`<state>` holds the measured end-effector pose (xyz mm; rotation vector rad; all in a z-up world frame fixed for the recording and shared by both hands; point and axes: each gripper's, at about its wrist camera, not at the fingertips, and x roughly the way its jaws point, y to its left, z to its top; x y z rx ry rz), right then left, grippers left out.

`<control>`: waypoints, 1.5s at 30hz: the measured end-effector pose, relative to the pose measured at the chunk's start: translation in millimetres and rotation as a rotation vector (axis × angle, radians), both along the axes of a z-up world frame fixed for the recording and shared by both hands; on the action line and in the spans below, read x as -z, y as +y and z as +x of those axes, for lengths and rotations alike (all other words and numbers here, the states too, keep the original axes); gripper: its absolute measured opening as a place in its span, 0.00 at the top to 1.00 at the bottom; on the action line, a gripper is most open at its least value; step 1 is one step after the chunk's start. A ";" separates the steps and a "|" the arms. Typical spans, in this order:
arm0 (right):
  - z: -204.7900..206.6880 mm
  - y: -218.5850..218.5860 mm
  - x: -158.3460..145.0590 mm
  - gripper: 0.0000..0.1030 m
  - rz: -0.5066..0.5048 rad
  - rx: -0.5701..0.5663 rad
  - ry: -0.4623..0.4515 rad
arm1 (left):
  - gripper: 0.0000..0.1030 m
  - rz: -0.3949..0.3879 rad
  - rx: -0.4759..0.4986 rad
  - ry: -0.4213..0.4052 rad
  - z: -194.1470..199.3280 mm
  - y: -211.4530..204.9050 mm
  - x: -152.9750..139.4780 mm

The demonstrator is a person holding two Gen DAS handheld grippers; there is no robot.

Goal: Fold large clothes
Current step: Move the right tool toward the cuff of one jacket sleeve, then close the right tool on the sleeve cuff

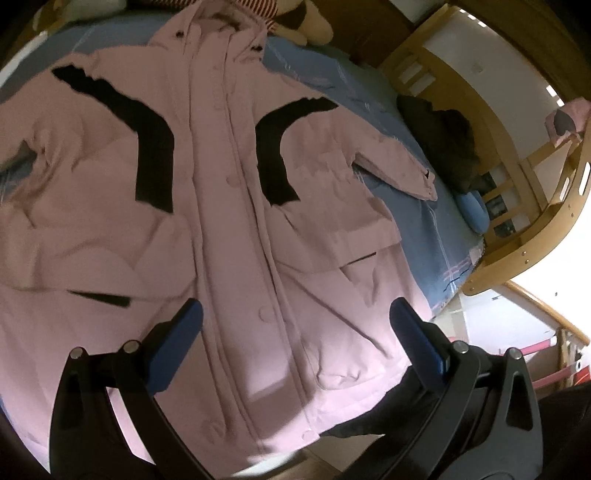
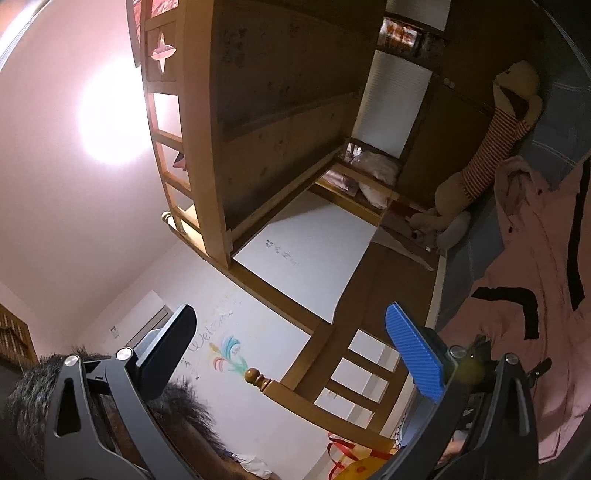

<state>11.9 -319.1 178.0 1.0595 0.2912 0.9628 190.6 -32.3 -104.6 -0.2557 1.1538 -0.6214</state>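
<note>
In the left wrist view, a pink padded coat (image 1: 221,206) is seen spread flat, front up, on a bed covered by a blue sheet (image 1: 373,107). 2 black angled stripes are seen on its chest, and its collar lies at the far end near a striped plush toy (image 1: 295,22). 1 sleeve (image 1: 399,166) is stretched out toward the wooden bed frame (image 1: 509,229). The left gripper (image 1: 295,321) is held above the coat's lower part, its blue-padded fingers spread wide with nothing between them.

In the right wrist view, the right gripper (image 2: 290,332) is pointed up at the wooden bunk frame (image 2: 207,155) and a white wall with crayon scribbles (image 2: 229,354). Its fingers are likewise parted and nothing is held. The coat (image 2: 524,266) is seen at the right edge, on the blue sheet, below the plush toy (image 2: 491,144). A bright ceiling lamp (image 2: 110,114) is visible at the left.
</note>
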 end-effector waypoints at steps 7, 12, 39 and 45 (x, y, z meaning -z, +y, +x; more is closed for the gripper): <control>50.2 -37.5 52.5 0.01 -0.366 0.393 0.141 | 0.02 -0.020 -0.147 0.003 1.2 36.5 0.0; 121.0 -122.2 177.8 0.01 -0.557 0.677 0.530 | 0.02 0.123 -0.238 -0.097 -6.9 57.9 -15.2; 225.9 -362.4 391.5 0.10 -0.155 0.852 1.007 | 0.02 0.182 -0.211 -0.158 9.0 31.8 -10.8; 246.3 -381.8 397.5 0.18 -0.115 0.896 0.953 | 0.02 0.206 -0.197 -0.181 14.7 21.3 -4.5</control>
